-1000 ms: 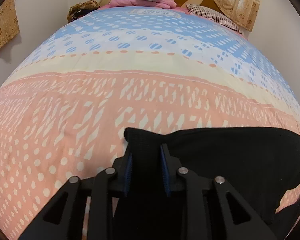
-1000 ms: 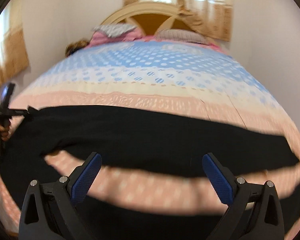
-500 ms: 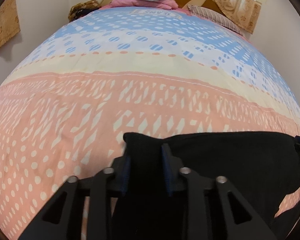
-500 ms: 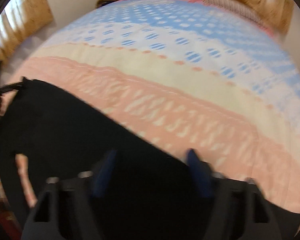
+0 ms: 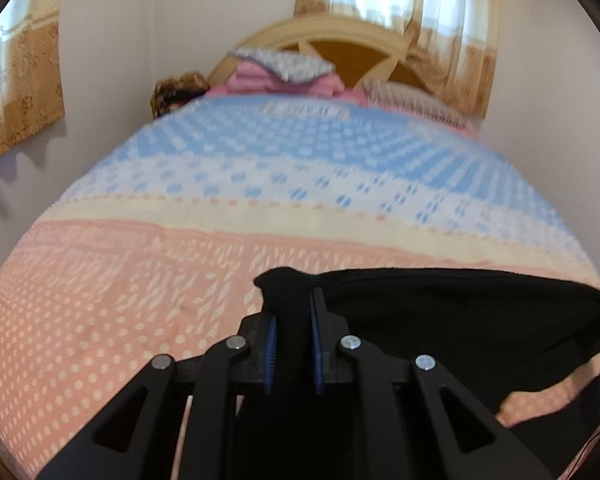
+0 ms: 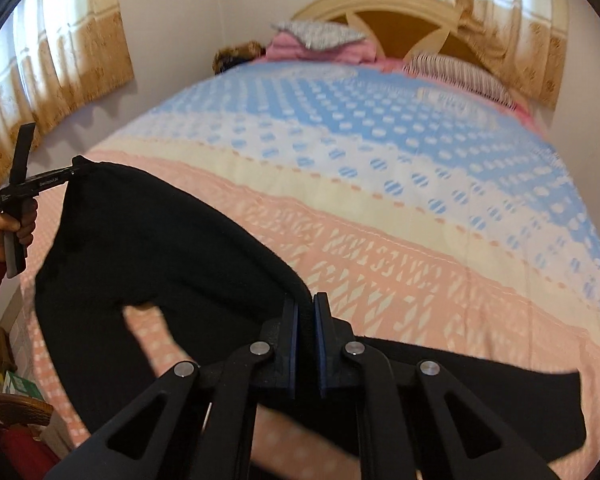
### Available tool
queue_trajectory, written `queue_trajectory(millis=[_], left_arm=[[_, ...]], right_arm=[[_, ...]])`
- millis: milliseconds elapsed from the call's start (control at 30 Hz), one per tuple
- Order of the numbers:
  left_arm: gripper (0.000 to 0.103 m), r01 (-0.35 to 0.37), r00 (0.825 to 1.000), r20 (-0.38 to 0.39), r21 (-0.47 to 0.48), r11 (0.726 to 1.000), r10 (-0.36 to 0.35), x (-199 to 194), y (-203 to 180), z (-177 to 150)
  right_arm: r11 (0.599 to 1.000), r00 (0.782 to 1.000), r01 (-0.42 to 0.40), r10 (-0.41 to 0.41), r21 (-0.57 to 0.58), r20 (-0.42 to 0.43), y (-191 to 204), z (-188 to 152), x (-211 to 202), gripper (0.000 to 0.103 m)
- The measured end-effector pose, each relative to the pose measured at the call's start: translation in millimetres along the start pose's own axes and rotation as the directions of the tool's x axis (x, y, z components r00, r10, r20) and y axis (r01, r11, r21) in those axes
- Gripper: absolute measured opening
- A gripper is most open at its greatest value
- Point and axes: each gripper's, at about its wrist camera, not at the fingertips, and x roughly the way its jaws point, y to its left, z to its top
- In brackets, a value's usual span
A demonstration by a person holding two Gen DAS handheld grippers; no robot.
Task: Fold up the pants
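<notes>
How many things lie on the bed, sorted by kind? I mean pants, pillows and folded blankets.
Pants: 1
Pillows: 2
Folded blankets: 1
Total: 4

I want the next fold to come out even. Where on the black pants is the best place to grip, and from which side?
Grip the black pants at the two ends of their far top edge, coming from the near side of the bed. That edge hangs as one band between the left gripper and right gripper, both already shut on it.
</notes>
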Motion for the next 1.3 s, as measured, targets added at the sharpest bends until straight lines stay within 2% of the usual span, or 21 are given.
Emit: queue_trajectory(millis=[133, 267, 367, 433, 500, 533, 600, 700, 767, 833, 933, 1000, 1067, 1133, 1233, 1300], left_arm=[[0.016, 0.004, 0.996, 0.087, 0.015, 1.000, -0.005, -39, 5, -16], [0.020, 0.052, 0.986, 0.156, 0.008, 0.999, -0.052, -71, 19, -52], [0.025, 0.079, 0.984, 0.160, 0.002, 0.997, -0.078, -81, 33, -86], [0.028, 0.078, 0.989, 0.129, 0.002, 0.997, -0.077, -80, 39, -111], [0.030, 0.054, 0.994, 0.095, 0.005, 0.999, -0.055, -78, 40, -131], [0.033, 0.035, 0.996, 0.080, 0.022, 0.999, -0.036, -72, 41, -141], [0.043, -0.050, 0.998, 0.039, 0.072, 0.996, 0.047, -58, 36, -144], [0.054, -0.083, 0.997, 0.005, 0.114, 0.990, 0.083, -55, 38, -154], [0.067, -0.106, 0.994, -0.019, 0.117, 0.987, 0.109, -60, 48, -164], [0.070, -0.180, 0.982, -0.039, 0.098, 0.979, 0.185, -64, 62, -170], [0.070, -0.250, 0.967, -0.058, 0.000, 0.968, 0.249, -75, 88, -176], [0.070, -0.294, 0.955, -0.051, -0.062, 0.954, 0.292, -83, 100, -172], [0.070, -0.303, 0.953, -0.027, -0.098, 0.948, 0.301, -88, 100, -163], [0.070, -0.269, 0.962, 0.016, -0.116, 0.956, 0.273, -91, 90, -149], [0.070, -0.179, 0.978, 0.089, -0.107, 0.978, 0.189, -89, 58, -120], [0.070, -0.149, 0.979, 0.124, -0.088, 0.985, 0.159, -88, 36, -110]], right_arm=[[1.000, 0.998, 0.018, -0.018, 0.002, 0.066, 22, -23, -38, 0.007], [0.999, 0.992, 0.039, -0.039, 0.002, 0.116, 42, -61, -72, 0.007], [0.997, 0.991, 0.066, -0.063, -0.026, 0.118, 63, -99, -85, 0.007], [0.994, 0.990, 0.097, -0.090, -0.056, 0.105, 76, -124, -85, 0.007], [0.993, 0.992, 0.105, -0.100, -0.059, 0.077, 84, -147, -80, 0.007], [0.994, 0.994, 0.097, -0.094, -0.048, 0.061, 87, -158, -75, 0.007], [0.994, 0.995, 0.098, -0.096, -0.039, 0.036, 93, -177, -64, 0.007], [0.994, 0.994, 0.105, -0.105, -0.040, 0.013, 96, -197, -53, 0.007], [0.997, 0.997, 0.075, -0.075, -0.026, 0.003, 96, -204, -51, 0.007], [0.999, 0.999, 0.033, -0.033, -0.029, -0.028, 98, -211, -50, 0.007], [0.998, 0.999, -0.002, -0.001, -0.057, -0.047, 101, -212, -52, 0.008], [0.997, 0.999, -0.048, 0.047, -0.053, -0.009, 104, -205, -63, 0.008], [0.995, 0.994, -0.092, 0.094, -0.046, 0.052, 104, -187, -73, 0.008], [0.993, 0.989, -0.108, 0.111, -0.042, 0.096, 107, -162, -71, 0.008], [0.991, 0.982, -0.133, 0.135, -0.023, 0.132, 116, -130, -47, 0.008], [0.985, 0.976, -0.171, 0.168, 0.008, 0.137, 125, -114, -25, 0.008]])
